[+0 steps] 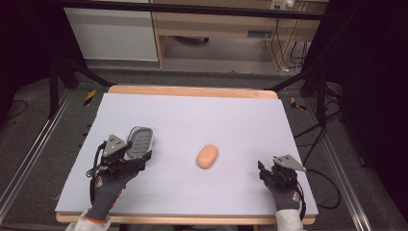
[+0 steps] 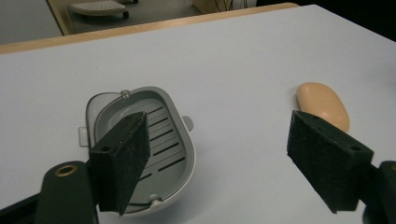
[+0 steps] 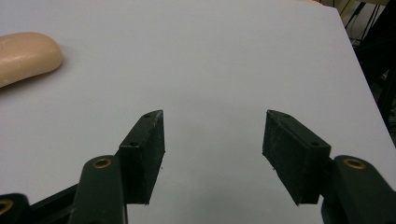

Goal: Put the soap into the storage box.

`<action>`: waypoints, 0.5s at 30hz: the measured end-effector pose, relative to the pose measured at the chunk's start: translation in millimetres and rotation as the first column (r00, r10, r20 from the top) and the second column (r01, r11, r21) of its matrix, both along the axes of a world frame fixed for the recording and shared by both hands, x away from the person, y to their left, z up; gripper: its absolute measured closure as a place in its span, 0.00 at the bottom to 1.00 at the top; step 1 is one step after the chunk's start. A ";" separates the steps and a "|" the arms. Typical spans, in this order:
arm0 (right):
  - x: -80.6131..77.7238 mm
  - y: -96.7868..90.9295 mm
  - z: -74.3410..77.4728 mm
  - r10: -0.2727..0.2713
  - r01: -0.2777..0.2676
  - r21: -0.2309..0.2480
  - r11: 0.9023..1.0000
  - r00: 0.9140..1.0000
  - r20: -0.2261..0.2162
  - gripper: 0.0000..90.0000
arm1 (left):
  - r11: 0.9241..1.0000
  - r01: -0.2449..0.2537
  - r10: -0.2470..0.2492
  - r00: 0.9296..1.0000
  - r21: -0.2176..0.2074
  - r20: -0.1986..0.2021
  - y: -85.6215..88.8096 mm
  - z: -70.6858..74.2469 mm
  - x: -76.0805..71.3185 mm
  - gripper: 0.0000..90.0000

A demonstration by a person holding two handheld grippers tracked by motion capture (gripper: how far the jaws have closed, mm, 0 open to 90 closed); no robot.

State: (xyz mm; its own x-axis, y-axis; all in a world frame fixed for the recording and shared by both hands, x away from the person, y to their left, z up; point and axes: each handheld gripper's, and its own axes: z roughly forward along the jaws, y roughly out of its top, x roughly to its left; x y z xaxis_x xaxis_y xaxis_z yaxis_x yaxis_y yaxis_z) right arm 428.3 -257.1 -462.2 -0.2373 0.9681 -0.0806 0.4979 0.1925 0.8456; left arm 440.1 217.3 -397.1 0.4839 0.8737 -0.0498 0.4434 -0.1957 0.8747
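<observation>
A peach bar of soap (image 1: 207, 156) lies near the middle of the pale grey table top (image 1: 202, 115). To its left sits a grey slotted soap dish (image 1: 140, 139), empty. My left gripper (image 1: 137, 157) hovers at the near end of the dish. In the left gripper view it is open (image 2: 217, 140) with nothing between the pads; the dish (image 2: 163, 135) lies behind its left jaw and the soap (image 2: 323, 105) beyond its right jaw. My right gripper (image 1: 265, 172) rests at the front right, open (image 3: 215, 126) over bare table, with the soap (image 3: 25, 56) off to its far left.
The table top has a wooden edge (image 1: 192, 91) at the back. Beyond it stand a light cabinet (image 1: 115, 33) and a wooden shelf unit (image 1: 226, 24). Cables (image 1: 327, 183) trail over the table's right side, and metal floor rails (image 1: 29, 159) run along the left.
</observation>
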 end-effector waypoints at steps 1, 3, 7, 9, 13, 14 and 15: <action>0.0 0.1 0.0 0.000 0.000 -0.001 1.000 1.000 0.000 0.43 | 1.000 0.004 -0.004 1.000 -0.001 -0.001 -2.1 0.4 0.9 0.23; 0.1 0.1 0.0 0.000 0.000 -0.001 1.000 1.000 0.000 0.43 | 1.000 0.008 -0.008 1.000 0.000 -0.003 -5.6 0.7 2.4 0.23; 0.0 0.3 0.1 0.000 0.000 -0.002 1.000 1.000 0.001 0.43 | 1.000 0.019 -0.019 1.000 -0.001 -0.007 -14.4 0.7 5.8 0.23; 0.1 0.4 0.1 -0.001 0.001 -0.001 1.000 1.000 0.001 0.43 | 1.000 0.023 -0.023 1.000 0.003 -0.007 -16.1 1.0 6.4 0.23; 0.4 0.6 -0.2 -0.001 0.001 -0.002 1.000 1.000 -0.002 0.43 | 0.999 0.035 -0.035 0.999 0.003 -0.006 -25.1 1.8 9.4 0.23; 0.4 0.7 -0.3 -0.002 0.002 -0.003 1.000 1.000 -0.001 0.43 | 0.999 0.039 -0.039 0.999 0.006 -0.009 -26.3 2.1 10.0 0.23; 0.4 0.8 -0.2 -0.003 0.003 -0.004 1.000 1.000 0.000 0.43 | 0.999 0.039 -0.039 0.999 0.002 -0.009 -27.8 2.0 10.6 0.23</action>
State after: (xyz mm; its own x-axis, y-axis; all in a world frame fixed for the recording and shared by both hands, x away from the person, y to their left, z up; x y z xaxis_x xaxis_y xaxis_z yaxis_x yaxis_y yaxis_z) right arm 428.7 -256.3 -462.4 -0.2348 0.9684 -0.0847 0.4985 0.1947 0.8447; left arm 450.6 189.5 -395.1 0.5173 0.8543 -0.0518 0.4427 -0.2153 0.8704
